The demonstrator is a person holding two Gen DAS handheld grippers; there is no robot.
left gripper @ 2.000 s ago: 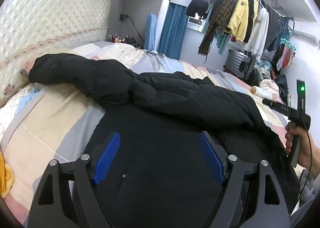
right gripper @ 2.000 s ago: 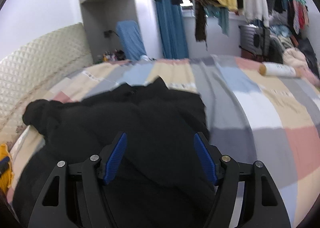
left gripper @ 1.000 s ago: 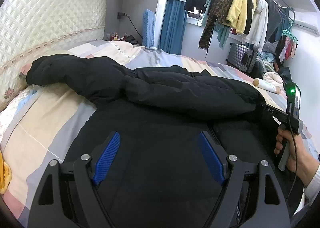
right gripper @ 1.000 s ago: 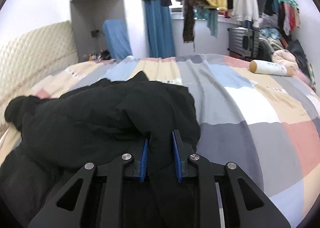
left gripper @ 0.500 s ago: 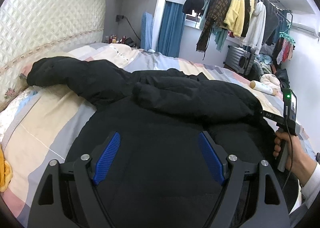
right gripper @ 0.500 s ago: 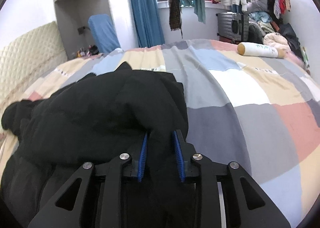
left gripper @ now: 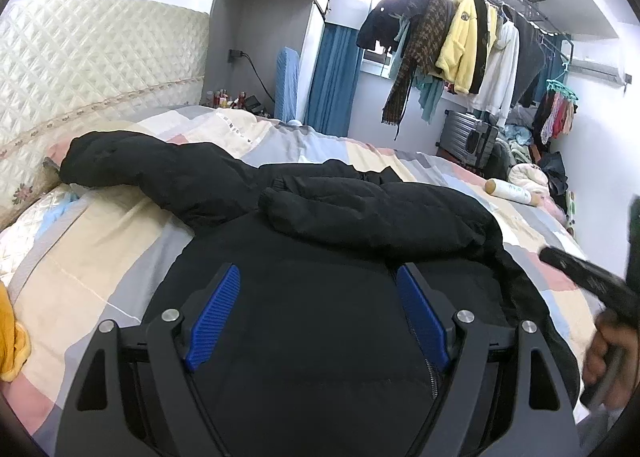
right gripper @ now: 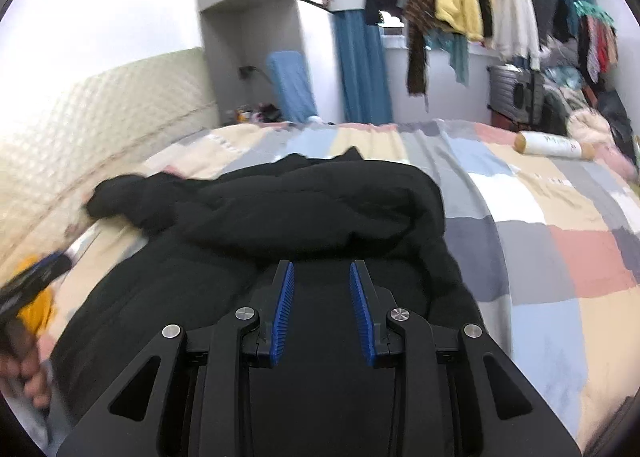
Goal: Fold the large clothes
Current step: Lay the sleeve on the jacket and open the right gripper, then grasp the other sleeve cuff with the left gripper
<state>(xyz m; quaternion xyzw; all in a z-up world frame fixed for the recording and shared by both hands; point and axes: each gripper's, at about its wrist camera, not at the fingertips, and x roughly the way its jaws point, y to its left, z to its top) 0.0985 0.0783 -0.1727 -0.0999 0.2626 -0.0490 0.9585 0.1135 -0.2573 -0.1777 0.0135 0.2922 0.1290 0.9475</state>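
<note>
A black padded winter jacket (left gripper: 320, 297) is spread on the bed covered by a patchwork quilt of beige, grey, pink and blue squares (right gripper: 560, 249), with its collar turned away from the cameras. One sleeve (left gripper: 380, 217) has been laid across the chest, so the first fold can be judged as done. The other sleeve (left gripper: 140, 165) is seen stretched out toward the cream quilted headboard (left gripper: 100, 65) and remains to be brought in; the body, too, is yet to be doubled over. The left gripper (left gripper: 316, 313) is held above the lower body with its blue-padded fingers (left gripper: 216, 309) spread wide and nothing caught between them. The jaws of the right gripper (right gripper: 322, 297) have just been opening; a narrow gap is shown between its pads (right gripper: 284, 297), through which dark cloth is seen below, and no fabric appears to be pinched
</note>
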